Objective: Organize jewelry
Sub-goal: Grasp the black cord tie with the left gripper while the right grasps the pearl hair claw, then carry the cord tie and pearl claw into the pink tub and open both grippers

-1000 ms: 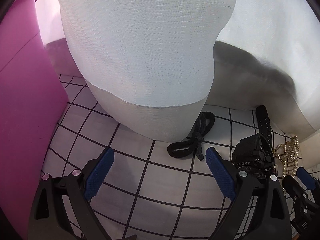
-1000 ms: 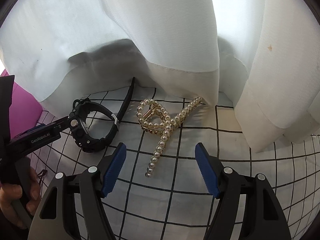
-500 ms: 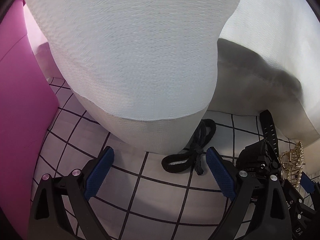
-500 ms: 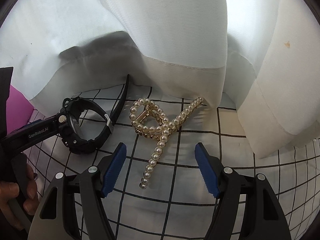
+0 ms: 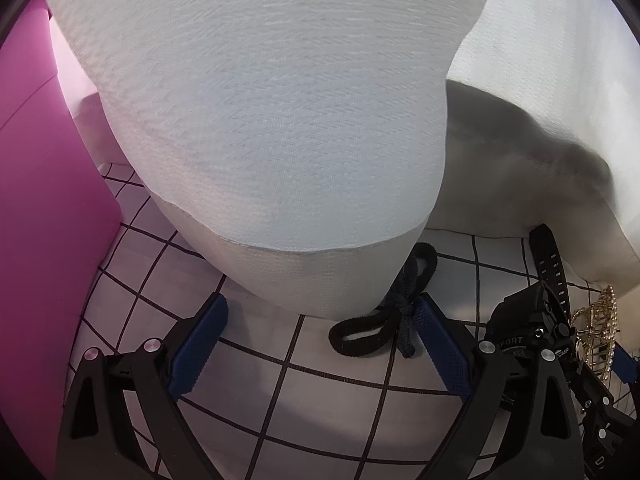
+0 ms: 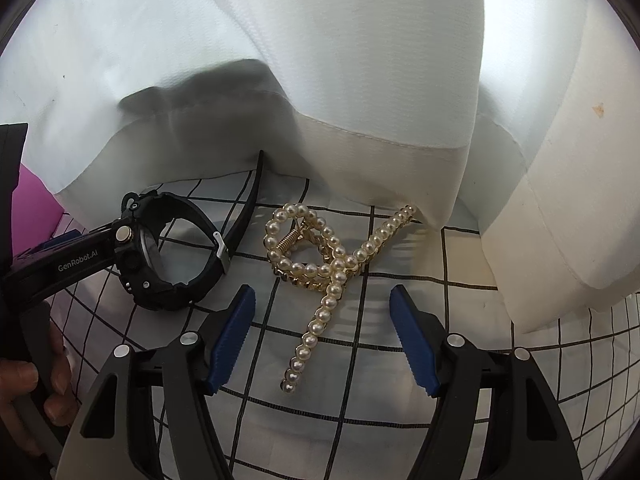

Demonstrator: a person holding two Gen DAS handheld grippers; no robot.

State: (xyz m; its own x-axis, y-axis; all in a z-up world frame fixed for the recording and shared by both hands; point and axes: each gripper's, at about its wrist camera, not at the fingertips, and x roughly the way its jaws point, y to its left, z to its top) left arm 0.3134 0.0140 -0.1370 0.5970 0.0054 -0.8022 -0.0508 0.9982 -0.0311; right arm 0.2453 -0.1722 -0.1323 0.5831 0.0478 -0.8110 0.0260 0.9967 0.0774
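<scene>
- On the white, black-gridded cloth surface (image 6: 400, 420), the beaded gold pearl hair clip (image 6: 320, 276) lies between the right claw's (image 6: 322, 340) spread ribbed blue pads, untouched.
- Beside it, the chunky black rubber watch (image 6: 168, 256).
- Left claw (image 5: 320, 344) spread; fuzzy black bow tie (image 5: 384, 324) touches its right pad.

Both grippers share one build: matte black plastic linkage arms with triangular cut-outs, round silver pivot screws near the finger roots, and dark blue ribbed pads on the inner finger faces. Left gripper (image 5: 322, 344); pads (image 5: 198, 350) finely textured. Right gripper (image 6: 322, 336); pads (image 6: 414, 340) saw-toothed along the edge. The left unit's side arm carries white lettering "GenRobot.AI" beside a brass-toned screw. A hand (image 6: 24, 392) wraps its black handle; no sleeve visible.
</scene>
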